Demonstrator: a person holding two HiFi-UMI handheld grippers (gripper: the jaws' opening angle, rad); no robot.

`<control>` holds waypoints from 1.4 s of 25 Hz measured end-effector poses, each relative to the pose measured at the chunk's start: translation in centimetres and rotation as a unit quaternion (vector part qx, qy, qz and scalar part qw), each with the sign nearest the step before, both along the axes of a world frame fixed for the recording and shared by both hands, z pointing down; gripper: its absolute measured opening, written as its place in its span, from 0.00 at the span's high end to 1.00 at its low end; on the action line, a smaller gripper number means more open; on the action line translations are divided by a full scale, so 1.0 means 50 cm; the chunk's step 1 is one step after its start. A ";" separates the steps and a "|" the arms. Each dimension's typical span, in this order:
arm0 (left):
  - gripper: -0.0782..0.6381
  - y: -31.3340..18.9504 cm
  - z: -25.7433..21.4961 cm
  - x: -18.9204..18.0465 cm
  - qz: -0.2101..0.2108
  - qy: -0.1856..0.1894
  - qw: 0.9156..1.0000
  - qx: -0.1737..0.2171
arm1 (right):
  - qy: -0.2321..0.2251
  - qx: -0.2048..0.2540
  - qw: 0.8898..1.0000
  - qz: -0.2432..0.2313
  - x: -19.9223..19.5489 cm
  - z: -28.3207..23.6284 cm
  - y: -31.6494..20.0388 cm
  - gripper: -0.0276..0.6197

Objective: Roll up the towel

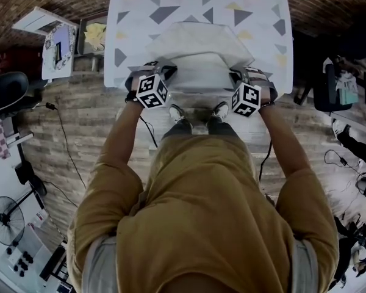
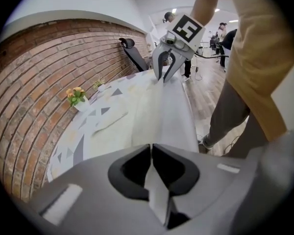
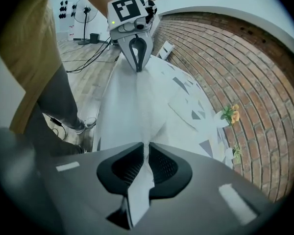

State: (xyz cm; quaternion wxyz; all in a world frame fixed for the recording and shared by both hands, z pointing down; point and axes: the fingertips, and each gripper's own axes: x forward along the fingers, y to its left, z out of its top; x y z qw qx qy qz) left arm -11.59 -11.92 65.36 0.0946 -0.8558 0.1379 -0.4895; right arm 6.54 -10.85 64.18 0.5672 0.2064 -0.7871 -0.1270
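Note:
A white towel lies on the patterned tablecloth by the table's near edge. My left gripper is shut on the towel's near left corner, and my right gripper is shut on its near right corner. In the left gripper view the jaws pinch a flap of towel, whose edge runs taut to the right gripper. In the right gripper view the jaws hold a fold of towel that stretches to the left gripper.
A small pot of flowers stands at the table's far side by the brick wall. A flat white sheet lies beyond the towel. The person's legs stand against the near edge. A chair and a fan stand off the table.

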 end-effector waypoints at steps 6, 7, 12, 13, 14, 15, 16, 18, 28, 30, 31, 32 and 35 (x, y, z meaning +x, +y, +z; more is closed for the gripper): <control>0.79 0.038 -0.039 0.006 -0.004 0.027 0.999 -0.024 | -0.017 -0.016 1.000 0.002 0.010 -0.039 0.040 0.91; 0.79 0.043 -0.045 0.007 -0.004 0.031 0.999 -0.032 | -0.020 -0.024 1.000 0.003 0.013 -0.044 0.045 0.91; 0.79 0.061 -0.071 0.011 -0.010 0.059 0.993 -0.100 | -0.026 -0.091 0.995 0.003 0.026 -0.057 0.075 0.91; 0.79 0.060 -0.074 0.010 -0.014 0.065 0.991 -0.114 | -0.024 -0.111 0.994 0.002 0.028 -0.056 0.081 0.91; 0.79 0.057 -0.075 0.010 -0.018 0.071 0.989 -0.127 | -0.022 -0.129 0.991 0.002 0.030 -0.055 0.084 0.91; 0.79 0.052 -0.076 0.009 -0.020 0.076 0.987 -0.137 | -0.021 -0.143 0.990 0.004 0.032 -0.054 0.083 0.91; 0.79 0.046 -0.077 0.011 -0.022 0.080 0.986 -0.147 | -0.021 -0.150 0.988 0.009 0.033 -0.055 0.077 0.91; 0.79 0.036 -0.078 0.012 -0.027 0.087 0.982 -0.168 | -0.029 -0.160 0.986 0.023 0.036 -0.059 0.060 0.91; 0.79 -0.036 -0.063 0.004 -0.080 0.136 0.951 -0.264 | -0.076 -0.223 0.969 0.077 0.039 -0.060 -0.016 0.91; 0.79 -0.046 -0.058 0.006 -0.088 0.140 0.947 -0.277 | -0.081 -0.233 0.966 0.082 0.040 -0.054 -0.027 0.91; 0.79 -0.051 -0.054 0.006 -0.092 0.142 0.944 -0.283 | -0.083 -0.238 0.964 0.088 0.041 -0.049 -0.032 0.91; 0.79 -0.054 -0.051 0.006 -0.097 0.145 0.941 -0.290 | -0.085 -0.242 0.962 0.094 0.042 -0.044 -0.037 0.91; 0.79 -0.064 -0.041 0.002 -0.115 0.157 0.930 -0.312 | -0.090 -0.250 0.958 0.111 0.045 -0.032 -0.051 0.91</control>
